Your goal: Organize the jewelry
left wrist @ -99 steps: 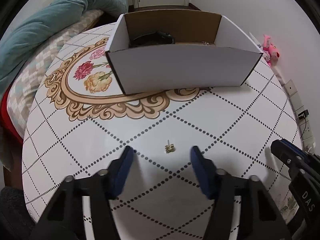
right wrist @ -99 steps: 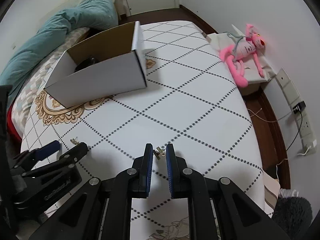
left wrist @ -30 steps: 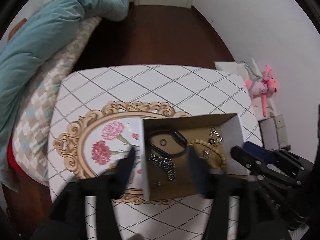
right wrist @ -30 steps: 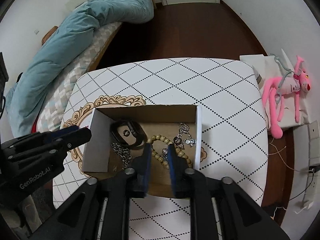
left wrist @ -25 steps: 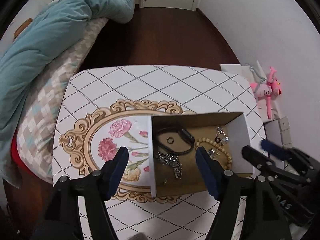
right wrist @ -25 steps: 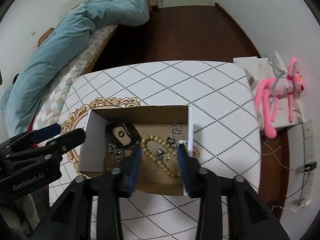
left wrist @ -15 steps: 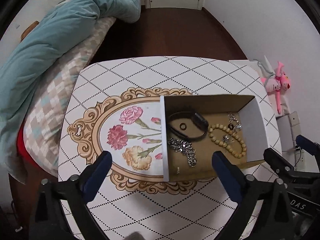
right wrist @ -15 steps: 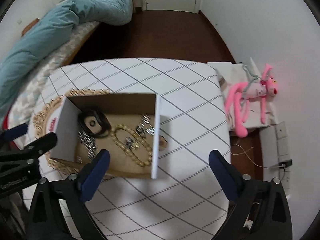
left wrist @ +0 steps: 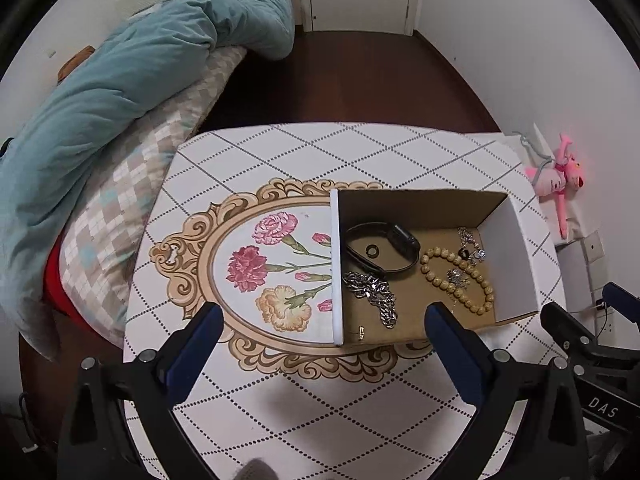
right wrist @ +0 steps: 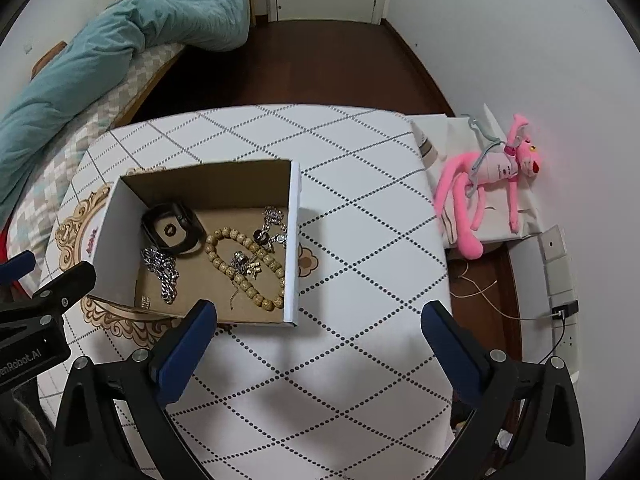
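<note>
A white tabletop [right wrist: 360, 240] crossed by a diamond lattice of dotted black lines carries a gold scrollwork oval [left wrist: 240, 216] framing pink, magenta and yellow carnations [left wrist: 264, 268] on green stems. The open cardboard box [right wrist: 294, 240] is white outside, plain brown inside. Within it lie a black wristband [left wrist: 380, 252], a silver chain [left wrist: 372, 296], a loop of tan wooden beads [left wrist: 456, 280] and small silver pieces [right wrist: 272, 224]. A teal quilt [left wrist: 120, 92] drapes over a cushion checked in beige, white and pale blue [left wrist: 132, 200]. A bright pink plush toy [right wrist: 492, 184] rests against a white wall above dark red-brown flooring [right wrist: 280, 64]. Both grippers [left wrist: 320, 340] [right wrist: 316, 340] are black with blue pads.
</note>
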Motion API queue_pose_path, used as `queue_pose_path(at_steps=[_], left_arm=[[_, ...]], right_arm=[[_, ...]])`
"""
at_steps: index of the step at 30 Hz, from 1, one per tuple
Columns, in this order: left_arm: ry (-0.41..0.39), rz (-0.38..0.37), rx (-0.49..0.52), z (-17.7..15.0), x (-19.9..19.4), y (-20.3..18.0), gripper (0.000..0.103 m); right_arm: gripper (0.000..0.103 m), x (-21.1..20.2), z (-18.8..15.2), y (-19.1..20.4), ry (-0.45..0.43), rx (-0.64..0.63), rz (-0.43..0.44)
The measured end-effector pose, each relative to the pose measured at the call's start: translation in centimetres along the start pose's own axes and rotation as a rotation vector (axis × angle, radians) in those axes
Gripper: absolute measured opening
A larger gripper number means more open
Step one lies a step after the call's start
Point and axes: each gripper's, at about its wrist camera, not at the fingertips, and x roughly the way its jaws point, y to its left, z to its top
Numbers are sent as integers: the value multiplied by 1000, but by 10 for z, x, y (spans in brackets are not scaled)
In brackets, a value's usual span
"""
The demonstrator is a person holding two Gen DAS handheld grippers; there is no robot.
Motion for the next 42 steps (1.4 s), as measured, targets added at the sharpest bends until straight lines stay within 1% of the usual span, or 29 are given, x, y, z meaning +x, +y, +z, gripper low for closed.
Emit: queue_pose_path(at_steps=[7, 20, 24, 27, 30, 35, 39, 42], left_arm=[[-84, -24, -7, -13, -51, 0, 103], [-257, -43, 0, -49, -167, 6, 103], [-295, -43, 3, -60, -195, 8, 103], [-314, -49, -5, -68, -213, 11, 103], [-328, -46, -10, -74, -225, 14, 103], [-334, -46, -6, -81, -235, 17, 103], [-318, -44, -15, -79, -235, 20, 103], [-298, -35, -28, -73, -231, 21, 103]], right_arm=[[103, -48, -12, -3, -89, 21, -13], [103, -181, -59, -8, -290, 60, -19], [103, -219, -74, -6, -348, 58, -28], [103, -240, -80, -5, -374, 61, -21], [103, -260, -88, -2, -401, 65, -14], [103, -280, -97, 4, -419, 63, -1], [103, -283, -98, 7, -409, 57, 2], [103, -281, -92, 7, -398, 59, -3]])
